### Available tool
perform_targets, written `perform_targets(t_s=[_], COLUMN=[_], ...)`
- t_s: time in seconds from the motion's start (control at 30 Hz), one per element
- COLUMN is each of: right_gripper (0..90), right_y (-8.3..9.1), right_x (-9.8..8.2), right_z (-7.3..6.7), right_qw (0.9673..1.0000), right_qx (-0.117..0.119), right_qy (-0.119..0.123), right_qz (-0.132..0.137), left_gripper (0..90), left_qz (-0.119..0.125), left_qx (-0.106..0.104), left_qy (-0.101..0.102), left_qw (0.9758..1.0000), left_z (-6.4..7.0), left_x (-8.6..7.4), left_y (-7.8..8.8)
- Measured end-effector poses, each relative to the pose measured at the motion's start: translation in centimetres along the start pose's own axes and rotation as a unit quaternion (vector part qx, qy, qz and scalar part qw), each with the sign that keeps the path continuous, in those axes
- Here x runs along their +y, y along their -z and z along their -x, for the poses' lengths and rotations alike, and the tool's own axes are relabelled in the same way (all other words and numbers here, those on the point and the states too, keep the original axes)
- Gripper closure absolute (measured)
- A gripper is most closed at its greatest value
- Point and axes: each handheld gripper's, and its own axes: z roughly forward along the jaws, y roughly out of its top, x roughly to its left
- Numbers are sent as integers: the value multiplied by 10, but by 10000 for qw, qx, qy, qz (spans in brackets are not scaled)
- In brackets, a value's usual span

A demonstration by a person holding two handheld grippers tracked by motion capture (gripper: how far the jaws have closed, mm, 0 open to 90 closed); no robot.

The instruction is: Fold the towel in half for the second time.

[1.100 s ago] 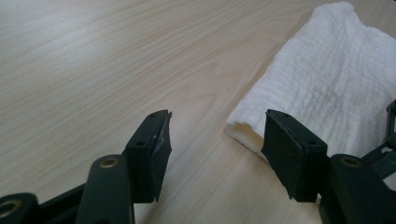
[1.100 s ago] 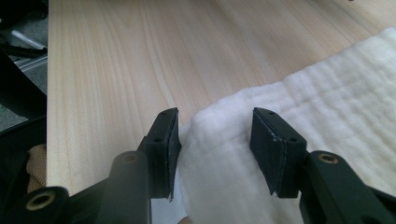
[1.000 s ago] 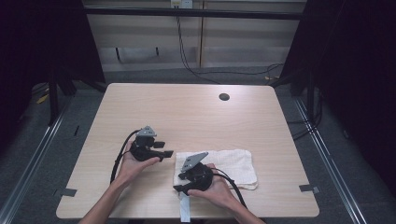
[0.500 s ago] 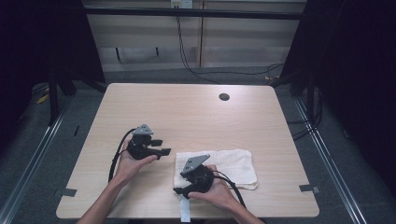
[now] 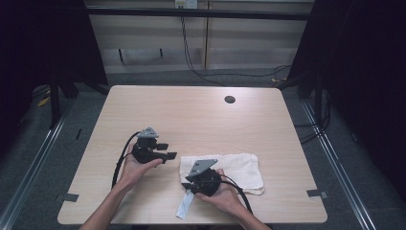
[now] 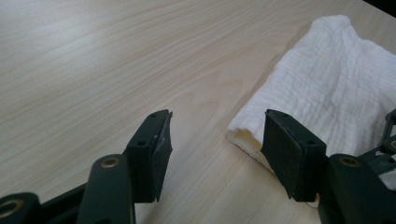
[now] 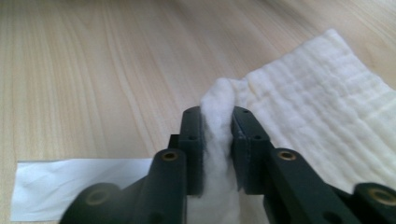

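Observation:
A white folded towel (image 5: 239,167) lies on the wooden table (image 5: 191,115), near its front edge. My right gripper (image 5: 186,186) points left at the towel's near-left corner. In the right gripper view its jaws have just been closing, and the right gripper (image 7: 217,116) is shut on a pinched ridge of the towel (image 7: 317,107). My left gripper (image 5: 167,150) rests on the table left of the towel and points right. In the left gripper view the left gripper (image 6: 217,121) is open with bare wood between its jaws. The towel's edge (image 6: 327,93) lies just beyond the right-hand jaw.
A white paper strip (image 5: 184,207) lies on the table in front of the right hand, and in the right gripper view the strip (image 7: 79,186) is at the lower left. A dark round hole (image 5: 230,99) sits near the table's far edge. Cables trail from both grippers.
Both hands keep their places beside the towel. The left gripper has shifted only slightly.

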Motion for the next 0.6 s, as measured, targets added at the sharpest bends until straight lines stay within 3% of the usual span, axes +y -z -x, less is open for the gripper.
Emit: perform_targets(t_s=[0.1, 0.23, 0.3, 0.37, 0.43, 0.53, 0.6], right_gripper=[812, 821, 821, 821, 821, 820, 819], right_y=[1, 0, 0, 0, 0, 0, 0], right_x=[-1, -1, -1, -1, -2, -2, -2], right_z=[6, 12, 12, 12, 12, 12, 13], right_qw=[9995, 9983, 9983, 9978, 9978, 9975, 9969], right_qx=[131, 280, 279, 288, 282, 323, 335], right_qy=[-281, -510, -512, -601, -592, -627, -715], right_qz=[9, 29, 35, 40, 38, 60, 61], left_gripper=[420, 430, 461, 509, 507, 483, 486], left_qz=[27, -82, -182, -121, -92, -354, -335], left_qx=[-155, -257, -270, -337, -445, -486, -585], left_qy=[150, 103, 49, 68, 198, 39, 66], left_qw=[9998, 9996, 9995, 9993, 9988, 9982, 9977], left_z=[0, 1, 0, -2, -3, 0, 1], left_x=[1, 4, 7, 10, 9, 5, 4], left_y=[-6, -14, -15, -16, -19, -26, -28])
